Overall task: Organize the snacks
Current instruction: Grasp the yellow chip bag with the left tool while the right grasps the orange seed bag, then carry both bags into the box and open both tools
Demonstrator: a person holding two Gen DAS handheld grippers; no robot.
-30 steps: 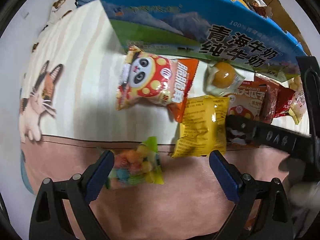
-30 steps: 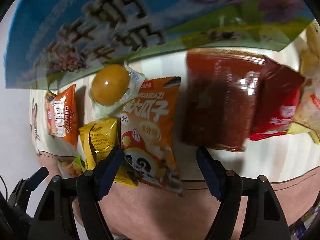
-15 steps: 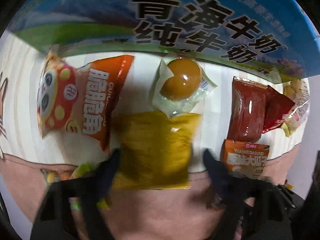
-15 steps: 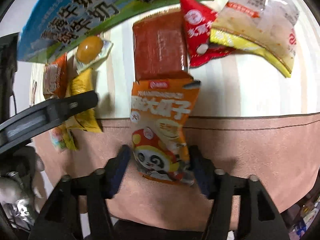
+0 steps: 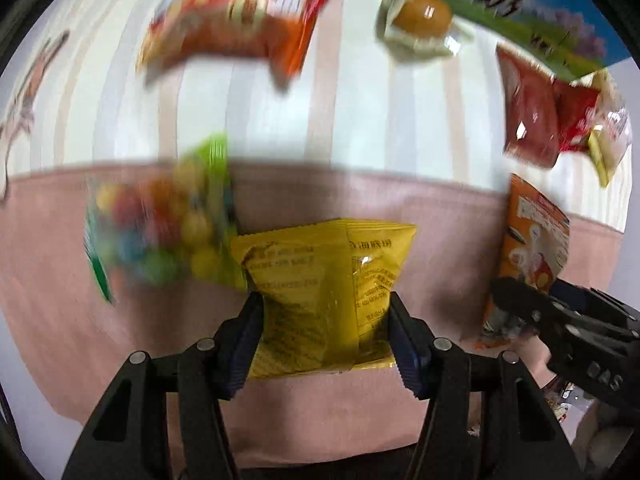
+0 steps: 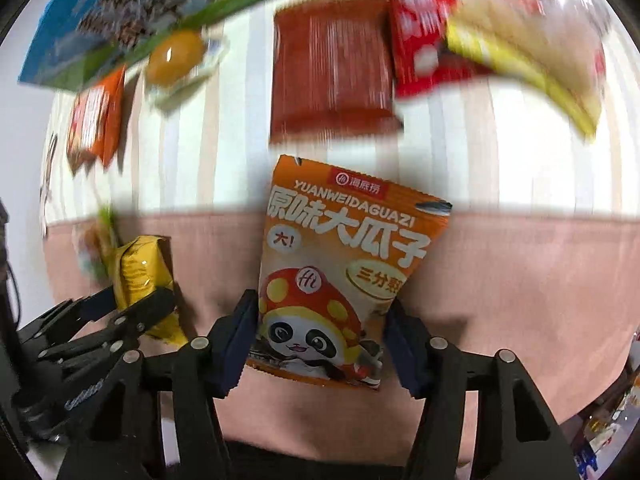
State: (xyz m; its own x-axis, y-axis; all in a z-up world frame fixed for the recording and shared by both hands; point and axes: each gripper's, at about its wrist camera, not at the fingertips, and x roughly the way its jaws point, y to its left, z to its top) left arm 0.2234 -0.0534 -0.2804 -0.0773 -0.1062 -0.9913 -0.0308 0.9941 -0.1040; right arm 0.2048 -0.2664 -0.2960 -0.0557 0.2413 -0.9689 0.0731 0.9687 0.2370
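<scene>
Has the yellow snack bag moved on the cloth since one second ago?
Yes. The yellow snack bag lay beside the packaged egg on the striped part; now, between the left gripper's just-closed pads, it sits over the pink band.

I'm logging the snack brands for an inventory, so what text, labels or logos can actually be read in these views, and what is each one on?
"YUANWEIDAGUAZI", "原味大瓜子", "大!": orange sunflower-seed packet, front.
"海底捞" in a red oval: same packet, top.
"三分熟"-like badge: partly cut off, unsure.
Yellow packet: fine print, too small.
Blue-green milk carton: large characters, motion-blurred.
Orange panda snack bag, red packets: blurred, unreadable.
</scene>
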